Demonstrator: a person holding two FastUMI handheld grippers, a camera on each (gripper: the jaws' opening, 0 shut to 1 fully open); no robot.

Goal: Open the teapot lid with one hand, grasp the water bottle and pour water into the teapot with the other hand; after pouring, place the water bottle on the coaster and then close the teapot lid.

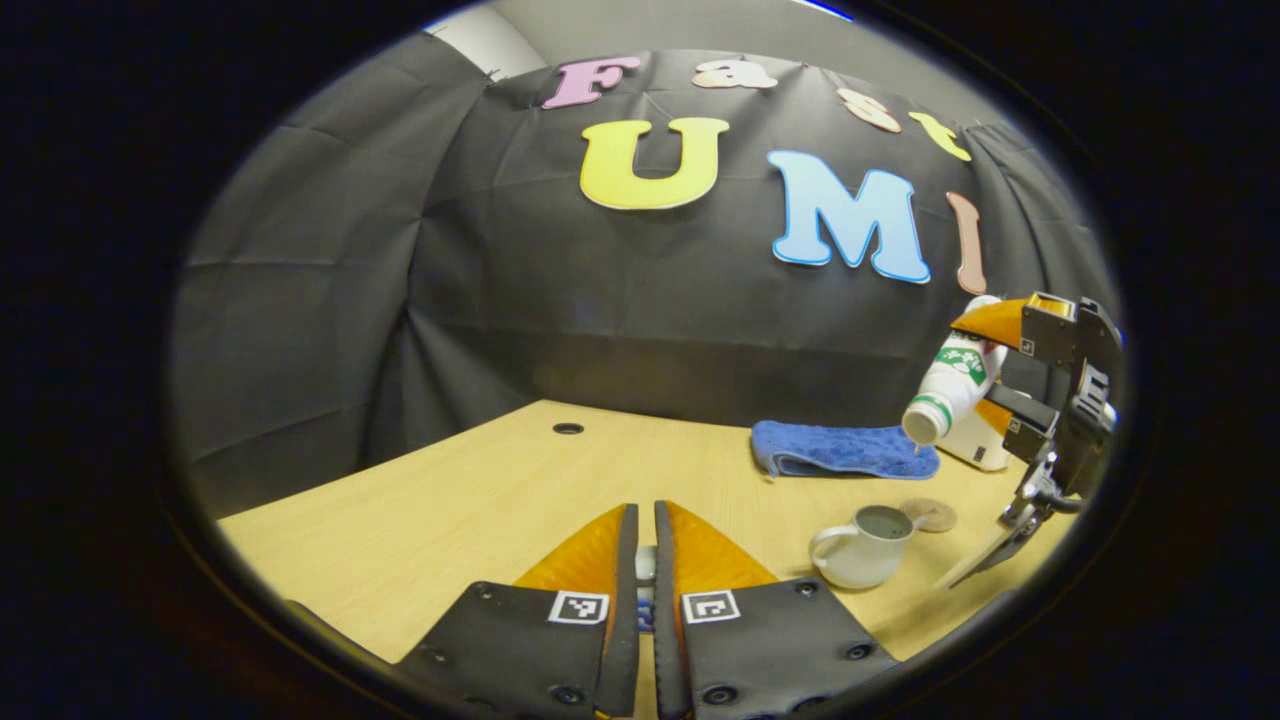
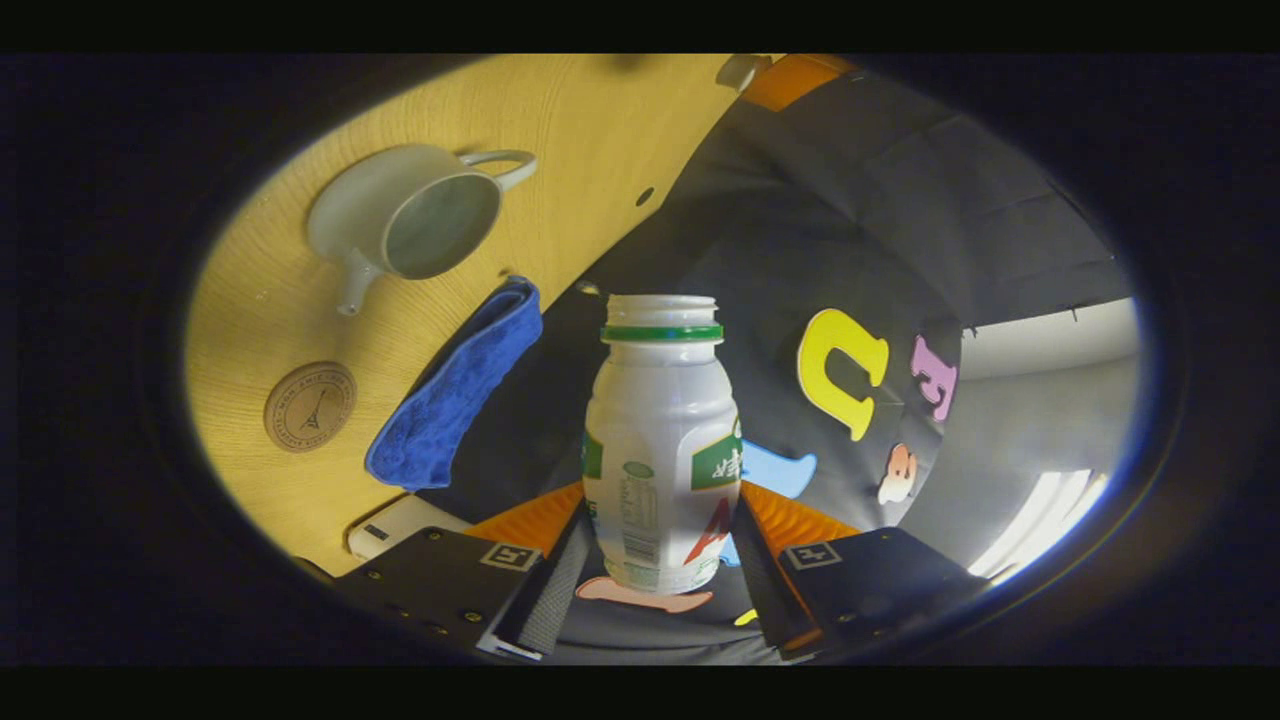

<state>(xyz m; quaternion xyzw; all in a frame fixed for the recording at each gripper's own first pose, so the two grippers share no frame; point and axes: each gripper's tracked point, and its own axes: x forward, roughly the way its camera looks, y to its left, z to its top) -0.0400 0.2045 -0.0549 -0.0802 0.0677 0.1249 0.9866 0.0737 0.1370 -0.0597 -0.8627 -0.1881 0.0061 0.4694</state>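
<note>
White water bottle (image 2: 662, 440) clamped between right tool (image 2: 660, 560) fingers — mouth tilted above teapot (image 1: 866, 545).

Plenty of bare table (image 1: 470, 500) from 9 to 12 o'clock of the teapot (image 1: 866, 548) in the left gripper view. The crowded side is 12 to 3: coaster (image 1: 930, 514) just beside its rim, blue towel (image 1: 845, 450) behind that, and the right gripper (image 1: 1040, 400) tilting the water bottle (image 1: 950, 385) overhead (blocks straight-down access).
</note>
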